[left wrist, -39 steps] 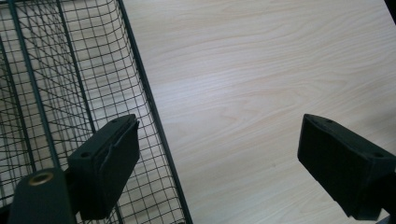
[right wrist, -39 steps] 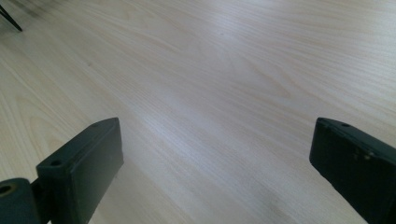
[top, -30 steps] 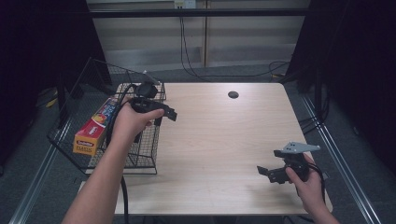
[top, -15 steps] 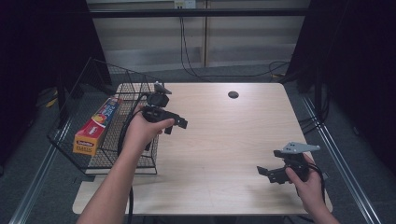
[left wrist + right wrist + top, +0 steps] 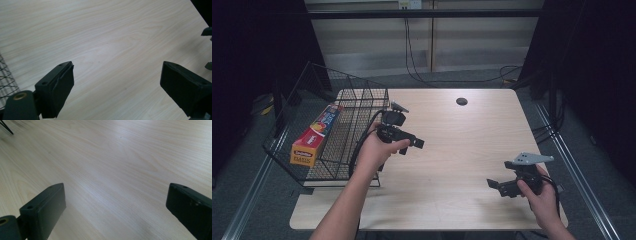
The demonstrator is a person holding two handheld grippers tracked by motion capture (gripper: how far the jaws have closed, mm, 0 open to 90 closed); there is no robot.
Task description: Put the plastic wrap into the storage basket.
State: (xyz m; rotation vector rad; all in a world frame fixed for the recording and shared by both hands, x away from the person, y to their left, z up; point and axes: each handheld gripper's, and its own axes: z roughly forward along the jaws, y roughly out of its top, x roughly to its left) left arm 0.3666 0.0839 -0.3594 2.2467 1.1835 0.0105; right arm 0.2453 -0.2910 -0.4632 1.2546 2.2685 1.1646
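My left gripper (image 5: 411, 146) hangs over the wooden table (image 5: 472, 135), just right of the wire basket (image 5: 357, 95). Its jaws stand wide apart, and in the left gripper view (image 5: 117, 85) there is bare wood between them. My right gripper (image 5: 496, 187) rests low near the table's front right corner. It is also open, with nothing but tabletop between its jaws in the right gripper view (image 5: 115, 205). A long orange, red and blue box (image 5: 314, 136) lies in the basket along its left side.
The basket's mesh (image 5: 5, 80) shows at the left edge of the left gripper view. A dark round cable hole (image 5: 461, 101) sits near the table's far edge. Black curtains and cables stand behind the table.
My left hand has come away from above the basket, moving right and down over the table. The right hand has stayed still.
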